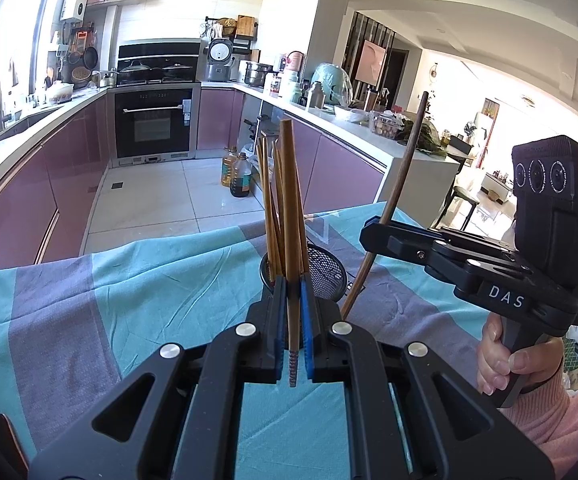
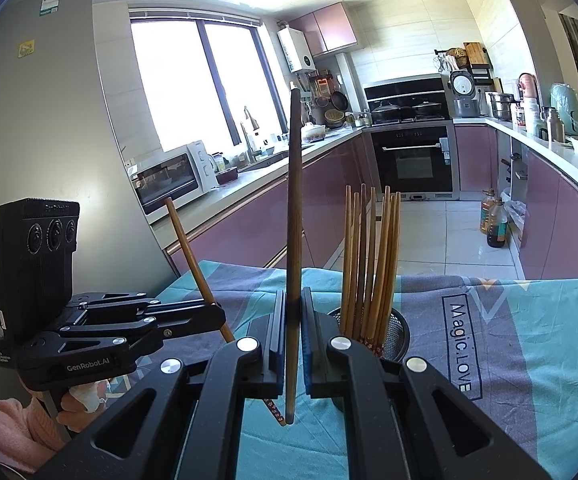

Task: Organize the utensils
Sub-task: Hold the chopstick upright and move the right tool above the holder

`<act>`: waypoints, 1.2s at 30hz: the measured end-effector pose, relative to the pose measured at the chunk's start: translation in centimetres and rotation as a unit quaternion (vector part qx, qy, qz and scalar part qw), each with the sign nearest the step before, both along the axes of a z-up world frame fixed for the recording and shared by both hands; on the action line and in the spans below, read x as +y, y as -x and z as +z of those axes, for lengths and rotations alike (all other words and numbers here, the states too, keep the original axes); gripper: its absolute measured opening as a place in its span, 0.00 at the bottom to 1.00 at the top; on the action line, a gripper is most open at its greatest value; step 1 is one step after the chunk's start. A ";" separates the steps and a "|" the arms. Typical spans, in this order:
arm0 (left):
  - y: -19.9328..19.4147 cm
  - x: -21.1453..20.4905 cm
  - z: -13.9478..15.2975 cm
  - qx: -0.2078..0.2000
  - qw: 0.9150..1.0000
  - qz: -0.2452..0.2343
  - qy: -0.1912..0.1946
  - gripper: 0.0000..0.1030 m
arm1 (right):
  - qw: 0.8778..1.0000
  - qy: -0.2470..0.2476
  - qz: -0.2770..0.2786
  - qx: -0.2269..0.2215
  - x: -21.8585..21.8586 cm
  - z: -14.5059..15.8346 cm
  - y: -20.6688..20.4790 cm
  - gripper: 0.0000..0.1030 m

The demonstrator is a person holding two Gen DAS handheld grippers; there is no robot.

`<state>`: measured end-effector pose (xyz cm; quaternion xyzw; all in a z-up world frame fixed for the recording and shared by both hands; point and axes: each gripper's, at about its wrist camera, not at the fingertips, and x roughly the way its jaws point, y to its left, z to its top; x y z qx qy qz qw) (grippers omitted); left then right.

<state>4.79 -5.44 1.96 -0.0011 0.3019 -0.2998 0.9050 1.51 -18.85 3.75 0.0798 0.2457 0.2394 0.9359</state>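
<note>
A black mesh utensil holder (image 1: 325, 274) stands on the cloth-covered table and holds several wooden chopsticks (image 1: 271, 208); it also shows in the right wrist view (image 2: 397, 332) with the chopsticks (image 2: 373, 264) upright in it. My left gripper (image 1: 293, 292) is shut on a light wooden chopstick (image 1: 291, 200), held upright just in front of the holder. My right gripper (image 2: 293, 304) is shut on a dark wooden chopstick (image 2: 295, 208), upright, left of the holder. Each gripper shows in the other's view: the right one (image 1: 381, 226) with its dark chopstick (image 1: 401, 184), the left one (image 2: 217, 314) with its light chopstick (image 2: 193, 256).
A teal and grey cloth (image 1: 129, 292) covers the table (image 2: 529, 344). Beyond its far edge lie the kitchen floor, purple cabinets (image 1: 29, 200), an oven (image 1: 153, 124) and oil bottles (image 1: 239, 174). A fridge (image 2: 37, 128) stands to the left.
</note>
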 end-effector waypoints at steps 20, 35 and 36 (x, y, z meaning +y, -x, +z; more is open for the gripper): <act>-0.1 -0.2 1.3 -0.007 1.000 -0.006 -0.003 0.07 | 1.000 0.000 -0.001 -0.003 0.1 0.6 -0.3 0.06; -0.1 -0.3 1.5 -0.009 1.000 -0.008 -0.002 0.07 | 1.000 0.000 -0.001 -0.005 -0.1 0.8 -0.2 0.06; -0.1 -0.3 1.6 -0.010 1.000 -0.007 -0.002 0.07 | 1.000 0.000 -0.001 -0.006 -0.1 0.8 -0.2 0.06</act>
